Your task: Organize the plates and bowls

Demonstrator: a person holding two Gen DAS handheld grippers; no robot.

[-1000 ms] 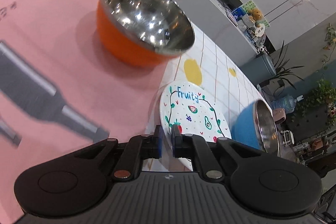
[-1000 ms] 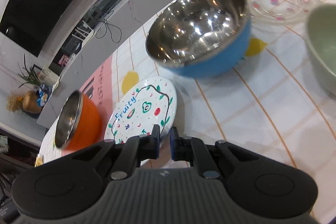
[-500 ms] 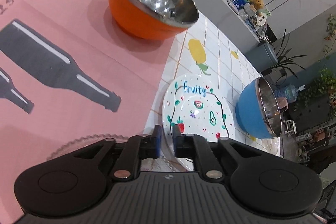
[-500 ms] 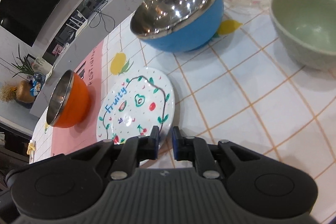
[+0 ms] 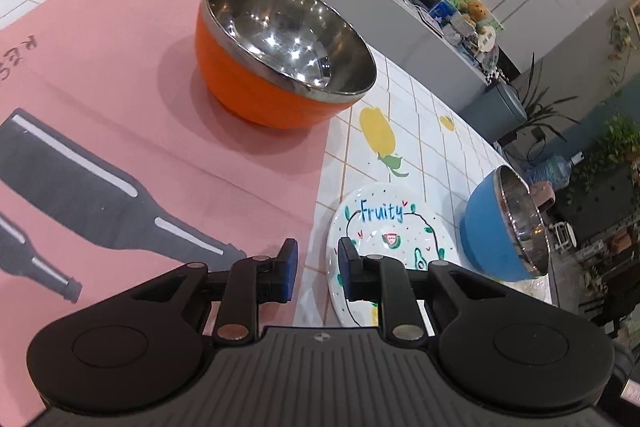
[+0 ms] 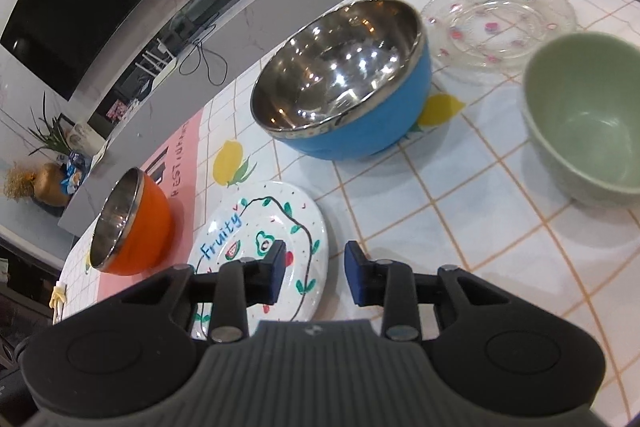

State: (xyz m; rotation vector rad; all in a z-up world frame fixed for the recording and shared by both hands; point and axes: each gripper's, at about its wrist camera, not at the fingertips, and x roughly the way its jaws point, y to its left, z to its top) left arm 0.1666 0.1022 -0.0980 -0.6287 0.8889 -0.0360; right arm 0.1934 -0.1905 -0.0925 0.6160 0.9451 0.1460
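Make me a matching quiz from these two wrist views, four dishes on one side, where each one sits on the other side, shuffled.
Things:
1. orange bowl
2. Fruity plate
3. blue bowl
4. clear glass plate

Places:
A. between the orange and blue bowls
B. on the pink mat
C. behind the green bowl, far corner
D. on a lemon print, centre of the tablecloth

Pairs: 1-B, 2-A, 3-D, 4-C

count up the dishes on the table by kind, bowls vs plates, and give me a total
Bowls: 3 – the orange steel-lined bowl, the blue steel-lined bowl and the pale green ceramic bowl.
Plates: 2 – the white round plate painted "Fruity" and the clear glass plate with small coloured dots.
Total: 5 dishes.
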